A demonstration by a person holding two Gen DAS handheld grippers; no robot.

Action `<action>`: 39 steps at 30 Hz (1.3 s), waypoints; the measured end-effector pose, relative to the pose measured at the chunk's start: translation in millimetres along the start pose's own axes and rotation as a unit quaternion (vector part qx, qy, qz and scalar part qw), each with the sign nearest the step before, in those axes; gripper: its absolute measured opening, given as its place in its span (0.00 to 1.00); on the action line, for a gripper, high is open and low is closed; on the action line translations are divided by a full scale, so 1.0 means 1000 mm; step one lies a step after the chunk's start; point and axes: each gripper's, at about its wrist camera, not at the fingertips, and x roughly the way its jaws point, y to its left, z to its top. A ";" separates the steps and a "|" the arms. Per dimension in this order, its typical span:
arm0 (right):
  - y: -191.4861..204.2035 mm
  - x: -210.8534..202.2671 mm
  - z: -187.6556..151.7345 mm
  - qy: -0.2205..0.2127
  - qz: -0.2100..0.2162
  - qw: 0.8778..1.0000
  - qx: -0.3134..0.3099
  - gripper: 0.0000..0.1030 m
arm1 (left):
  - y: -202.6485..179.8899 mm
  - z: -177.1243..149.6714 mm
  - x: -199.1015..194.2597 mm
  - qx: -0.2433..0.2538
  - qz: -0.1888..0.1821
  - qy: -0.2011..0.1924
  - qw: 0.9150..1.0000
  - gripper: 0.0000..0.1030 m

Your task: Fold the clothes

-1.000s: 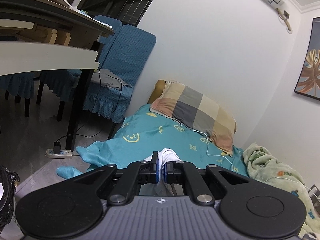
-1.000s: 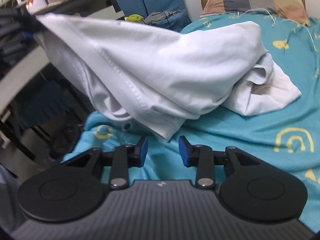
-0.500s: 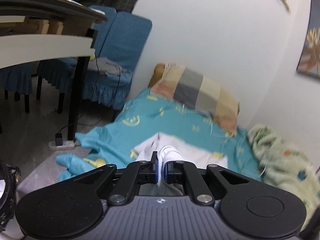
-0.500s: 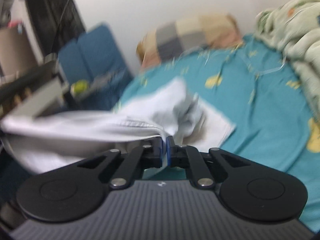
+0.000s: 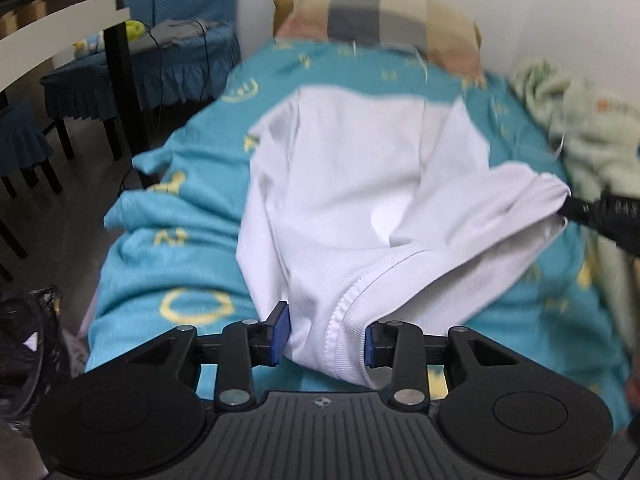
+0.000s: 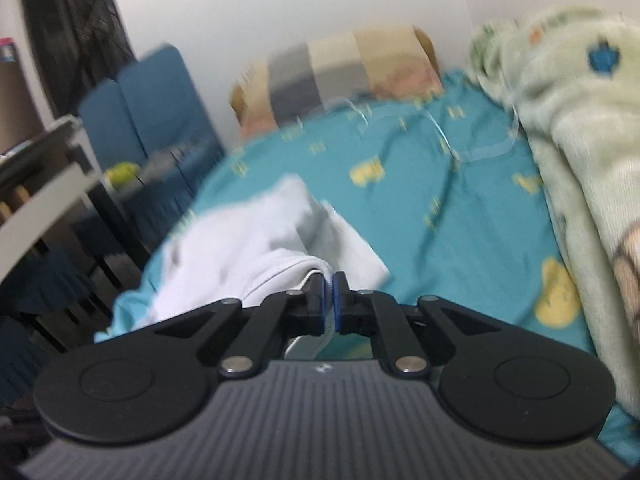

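A white T-shirt (image 5: 360, 184) lies spread on the teal bedsheet (image 5: 168, 240). Its ribbed collar edge sits between the fingers of my left gripper (image 5: 325, 338), whose jaws are opening; the blue pads stand apart and the cloth rests loosely between them. My right gripper (image 6: 329, 298) is shut on a bunched hem of the T-shirt (image 6: 248, 248), lifted slightly off the sheet. In the left wrist view the right gripper (image 5: 566, 212) shows at the right edge, pulling that corner of the shirt out to the right.
A checked pillow (image 5: 384, 12) lies at the head of the bed. A pale green blanket (image 6: 580, 160) is heaped along the right side. Blue-covered chairs (image 5: 180, 52) and a table (image 5: 60, 32) stand left of the bed. A thin white cable (image 6: 460, 148) trails on the sheet.
The left gripper tipped down over the bed and its jaws parted from their pinch on the shirt. The right gripper closed on the shirt hem and carried it to the right.
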 end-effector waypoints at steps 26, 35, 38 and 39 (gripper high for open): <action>0.038 0.010 -0.021 -0.008 -0.090 0.955 -0.283 0.47 | -0.015 -0.004 0.000 0.036 0.015 -0.010 0.999 0.36; -0.010 0.002 0.014 -0.050 -0.060 0.994 -0.079 0.14 | -0.041 -0.016 0.004 0.124 0.037 -0.011 0.992 0.45; -0.028 0.008 0.015 -0.039 -0.078 0.996 -0.032 0.14 | -0.050 -0.022 0.009 0.158 0.049 -0.005 0.986 0.49; -0.035 0.011 0.011 -0.029 -0.080 0.996 -0.015 0.14 | -0.051 -0.024 0.011 0.164 0.051 -0.002 0.985 0.48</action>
